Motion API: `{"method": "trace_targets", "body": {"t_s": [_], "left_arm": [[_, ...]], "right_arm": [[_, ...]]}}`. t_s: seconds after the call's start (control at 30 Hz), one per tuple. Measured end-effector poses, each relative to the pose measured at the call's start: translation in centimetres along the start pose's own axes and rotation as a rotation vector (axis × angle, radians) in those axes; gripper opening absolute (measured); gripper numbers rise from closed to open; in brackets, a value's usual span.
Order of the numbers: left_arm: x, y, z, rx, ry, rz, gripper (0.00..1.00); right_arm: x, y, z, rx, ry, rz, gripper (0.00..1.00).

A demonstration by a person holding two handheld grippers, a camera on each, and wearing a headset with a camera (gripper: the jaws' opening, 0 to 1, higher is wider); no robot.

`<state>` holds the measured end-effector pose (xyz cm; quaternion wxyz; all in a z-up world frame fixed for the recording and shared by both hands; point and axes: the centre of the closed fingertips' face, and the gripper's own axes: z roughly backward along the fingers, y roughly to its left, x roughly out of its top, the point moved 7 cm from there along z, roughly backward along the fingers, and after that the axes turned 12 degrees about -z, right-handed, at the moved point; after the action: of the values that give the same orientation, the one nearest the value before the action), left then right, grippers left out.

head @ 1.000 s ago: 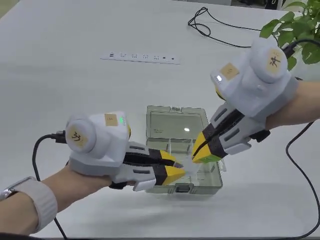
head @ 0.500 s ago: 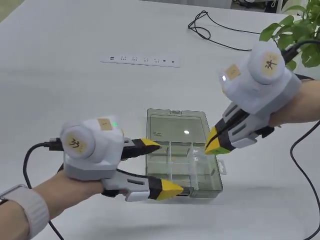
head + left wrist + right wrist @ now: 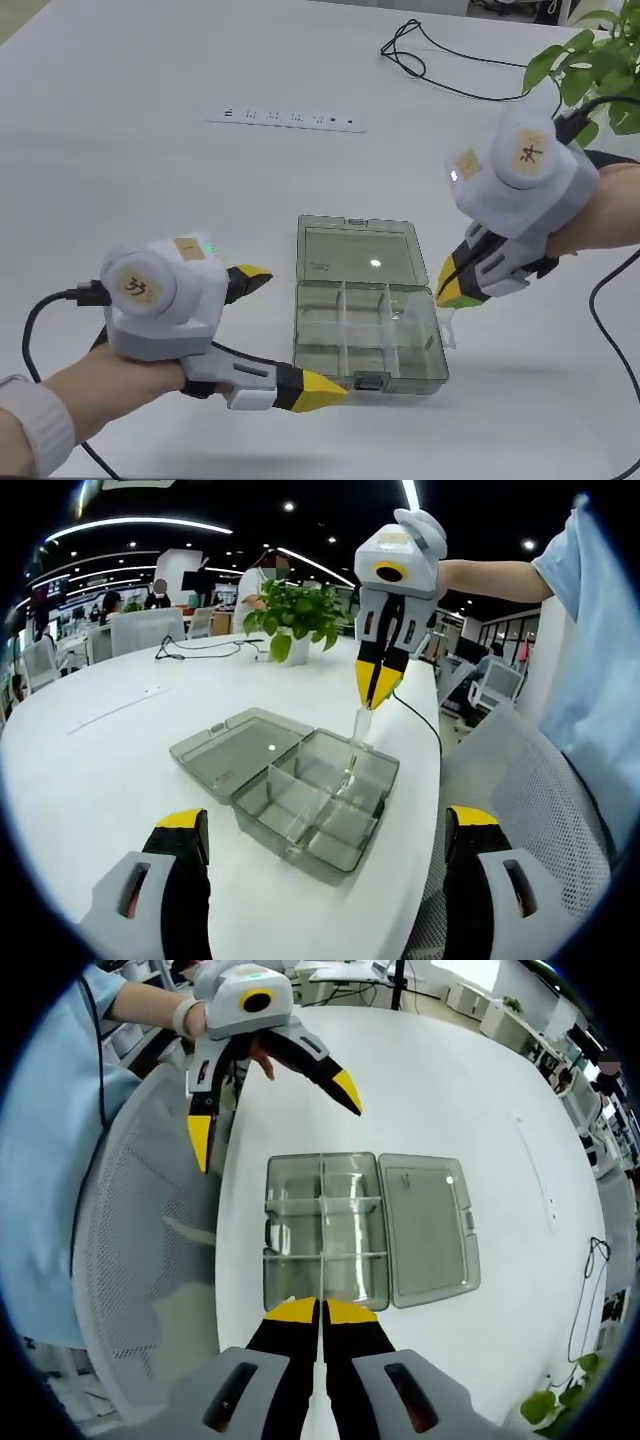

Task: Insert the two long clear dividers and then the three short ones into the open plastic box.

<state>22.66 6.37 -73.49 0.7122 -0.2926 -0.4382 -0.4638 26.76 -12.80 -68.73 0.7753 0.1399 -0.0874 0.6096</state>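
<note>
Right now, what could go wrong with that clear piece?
The right gripper pinches the clear divider by its top, at the right wall of the plastic box; it may tilt and miss its slot. The left gripper is open, not holding the box, so a push could slide it.

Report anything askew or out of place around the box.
Nothing looks spilled or broken. One clear divider hangs from the shut right gripper at the box's side wall, not yet slotted in.
</note>
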Motion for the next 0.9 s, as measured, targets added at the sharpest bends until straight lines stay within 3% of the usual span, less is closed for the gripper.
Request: {"method": "trace_targets", "body": {"t_s": [0.47,0.9], "left_arm": [[-0.5,-0.2,0.3,0.009,0.008,0.02,0.97],[-0.6,-0.2,0.5,0.013,0.005,0.035,0.94]], "right_arm": [[0.3,0.0,-0.3,0.009,-0.015,0.007,0.02],[0.3,-0.4,-1.6,0.011,0.023,0.038,0.02]]}}
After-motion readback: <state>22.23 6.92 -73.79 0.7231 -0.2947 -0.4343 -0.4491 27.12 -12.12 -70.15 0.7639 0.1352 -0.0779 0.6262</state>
